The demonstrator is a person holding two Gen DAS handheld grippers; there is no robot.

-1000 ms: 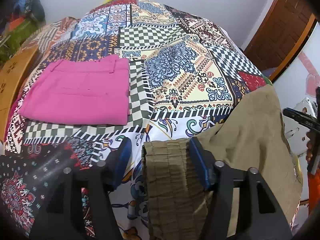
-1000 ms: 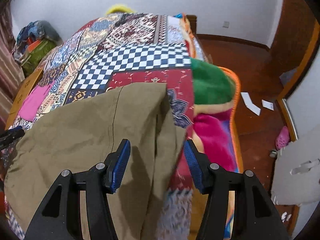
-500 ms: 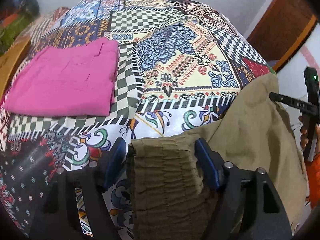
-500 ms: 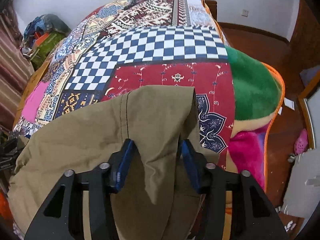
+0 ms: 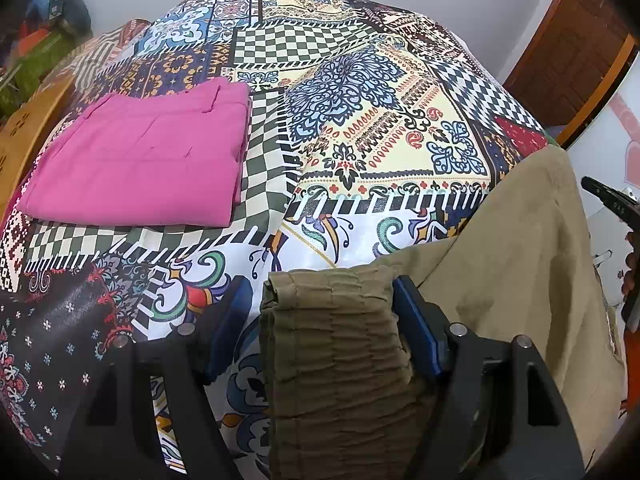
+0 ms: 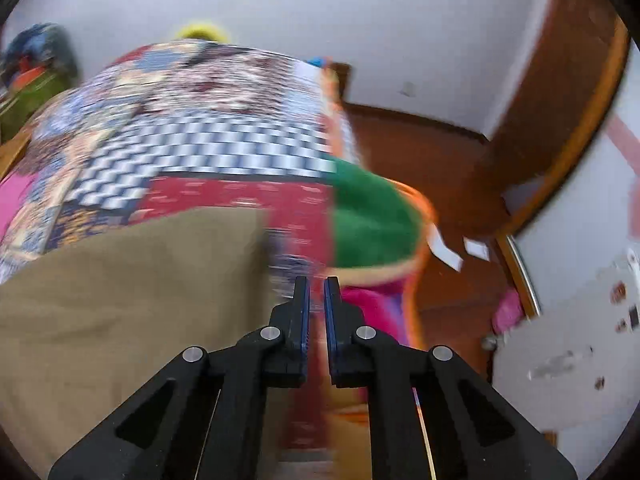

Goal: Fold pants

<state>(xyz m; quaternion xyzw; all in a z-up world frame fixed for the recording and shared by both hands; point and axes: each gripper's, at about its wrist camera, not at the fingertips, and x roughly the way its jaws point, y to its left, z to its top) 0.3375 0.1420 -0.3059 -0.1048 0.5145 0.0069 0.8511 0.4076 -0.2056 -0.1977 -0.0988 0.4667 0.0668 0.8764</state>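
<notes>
Olive-brown pants (image 5: 516,264) lie on the patchwork bed cover (image 5: 360,120) at the near right. Their gathered elastic waistband (image 5: 336,344) sits between the wide-apart fingers of my left gripper (image 5: 320,312), which is open around it. In the blurred right wrist view the pants (image 6: 132,304) spread at the left. My right gripper (image 6: 316,304) has its fingers nearly together with a thin gap, and no cloth shows between them. It sits to the right of the pants' edge.
Folded pink pants (image 5: 140,160) lie on the bed's left side. A green and pink blanket (image 6: 372,216) hangs off the bed's right edge above a wooden floor (image 6: 432,168). A wooden door (image 5: 576,40) stands at the right. Clutter (image 5: 48,28) is piled at the far left.
My right gripper has closed from wide open and pulled back off the pants' edge, moving fast. My left gripper stays open around the waistband and has shifted slightly.
</notes>
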